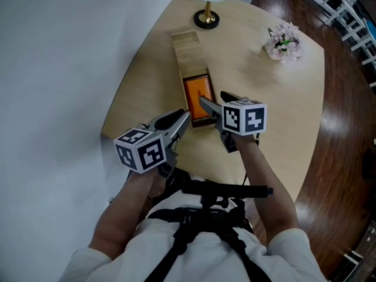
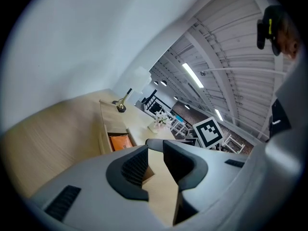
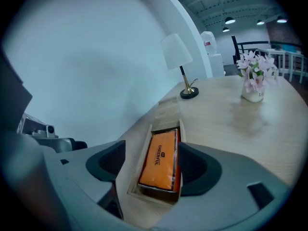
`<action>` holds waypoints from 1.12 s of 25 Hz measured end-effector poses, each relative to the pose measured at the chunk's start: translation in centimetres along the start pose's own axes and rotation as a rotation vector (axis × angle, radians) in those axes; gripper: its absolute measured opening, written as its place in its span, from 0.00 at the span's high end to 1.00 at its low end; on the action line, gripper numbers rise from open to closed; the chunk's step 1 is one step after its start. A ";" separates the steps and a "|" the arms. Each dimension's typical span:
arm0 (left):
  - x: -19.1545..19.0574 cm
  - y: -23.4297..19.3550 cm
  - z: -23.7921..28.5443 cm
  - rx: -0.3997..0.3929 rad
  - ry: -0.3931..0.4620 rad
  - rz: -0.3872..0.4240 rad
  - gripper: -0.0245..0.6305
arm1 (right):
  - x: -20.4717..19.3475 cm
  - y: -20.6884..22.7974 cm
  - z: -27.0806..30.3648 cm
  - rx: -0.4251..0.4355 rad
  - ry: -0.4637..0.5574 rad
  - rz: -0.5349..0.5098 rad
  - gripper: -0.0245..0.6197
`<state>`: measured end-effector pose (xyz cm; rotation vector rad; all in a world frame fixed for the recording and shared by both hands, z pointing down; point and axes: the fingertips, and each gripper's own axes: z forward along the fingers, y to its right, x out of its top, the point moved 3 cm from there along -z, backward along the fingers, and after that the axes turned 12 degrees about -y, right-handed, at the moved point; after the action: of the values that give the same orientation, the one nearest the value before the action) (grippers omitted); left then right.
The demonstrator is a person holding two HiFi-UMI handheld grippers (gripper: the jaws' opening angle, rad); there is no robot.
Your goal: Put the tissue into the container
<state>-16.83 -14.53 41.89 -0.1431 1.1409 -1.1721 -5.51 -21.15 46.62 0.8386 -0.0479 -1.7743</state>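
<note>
— In the open near end of the wooden container [image 1: 207, 75], we see the orange tissue pack [image 1: 198, 96] lying flat, print side up. A pale lid [image 1: 187, 47] covers the far part.

— And our right tool [image 1: 212, 98]?

— Its jaws stand wide apart. In the right gripper view they sit one on each side of the pack, with nothing clamped between them. From the head view one jaw tip overlaps the pack's near end, but we can't tell whether it touches.

— The left tool [image 1: 179, 121]?

— Just beside the container's near left corner. Its jaws are only a narrow slit apart and hold nothing; we see bare table [image 1: 264, 98] through the gap.

— Beyond that?

— A lamp [image 1: 207, 17] stands just past the container's far end, and pink flowers [image 1: 284, 40] well off to the right.
</note>
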 end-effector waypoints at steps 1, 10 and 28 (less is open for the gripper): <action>0.0 0.4 0.1 -0.002 0.002 0.003 0.81 | 0.0 0.0 -0.6 -0.003 0.006 -0.011 0.42; 0.8 4.7 0.4 -0.004 0.054 0.057 0.81 | -0.4 1.5 -7.1 -0.019 0.119 -0.051 0.52; -2.0 13.2 1.5 -0.025 0.091 0.141 0.87 | -5.3 6.0 -19.4 -0.014 0.283 -0.057 0.74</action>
<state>-7.06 -7.76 35.66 -0.0276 1.2259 -1.0483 10.83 -11.87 37.40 1.0820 0.1757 -1.6911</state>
